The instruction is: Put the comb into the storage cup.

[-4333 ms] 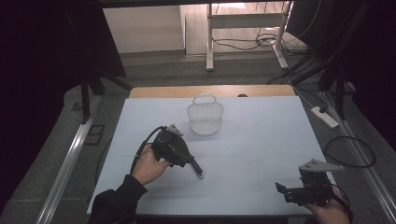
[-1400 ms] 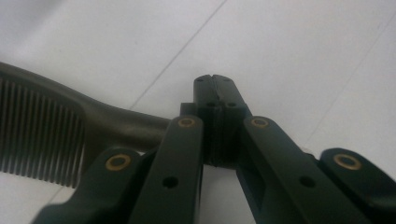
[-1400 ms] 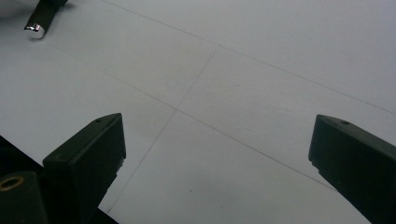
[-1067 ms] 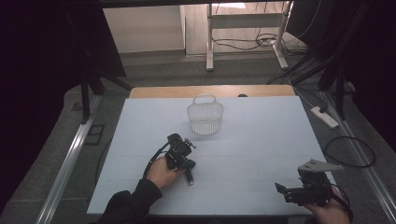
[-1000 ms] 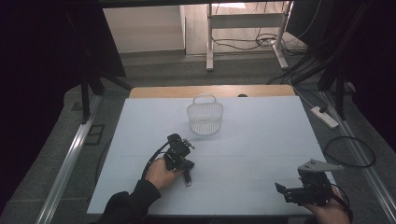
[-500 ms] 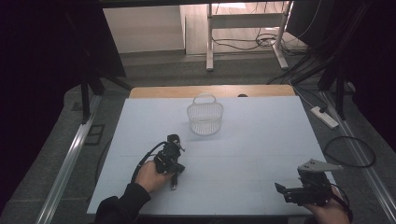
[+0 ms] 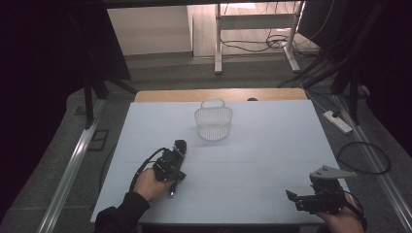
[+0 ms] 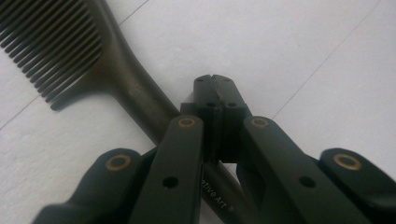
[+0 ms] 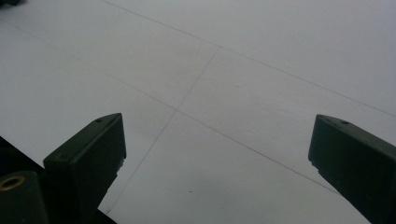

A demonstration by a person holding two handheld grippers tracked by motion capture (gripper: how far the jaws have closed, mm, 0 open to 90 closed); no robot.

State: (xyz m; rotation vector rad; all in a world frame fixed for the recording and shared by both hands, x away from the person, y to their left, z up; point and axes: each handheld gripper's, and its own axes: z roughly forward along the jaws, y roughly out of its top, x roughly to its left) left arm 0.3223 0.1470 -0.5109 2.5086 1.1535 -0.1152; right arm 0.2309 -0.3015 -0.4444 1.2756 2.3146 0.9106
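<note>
Left gripper (image 8: pixel 215 81) sits over a dark comb (image 8: pixel 88 60) on the white tabletop (image 7: pixel 272 145), left of centre, toward the near edge. In the left gripper view the jaws are pressed together tip to tip, and the comb's handle runs under the linkage, not visibly between the pads. So closed, but I can't confirm a real pinch on the comb. In the high view the left gripper (image 7: pixel 171 167) lies low on the sheet with the comb's end (image 7: pixel 180 145) poking out toward the far edge.

Right gripper (image 9: pixel 215 154) has its jaws spread wide, nothing between them, bare sheet below. In the high view it (image 7: pixel 291 196) rests near the near right corner, well apart from the comb.

Wire basket (image 7: pixel 213 121) stands upright near the middle of the far edge, apart from the comb.

Handling guess: comb looks like hard plastic, light, stiff, flat and thin, smooth handle so likely slippery and hard to get under. Teeth are fine and could snap or flex. Best hold is across the handle's narrow edges, near the neck, not on the teeth.
</note>
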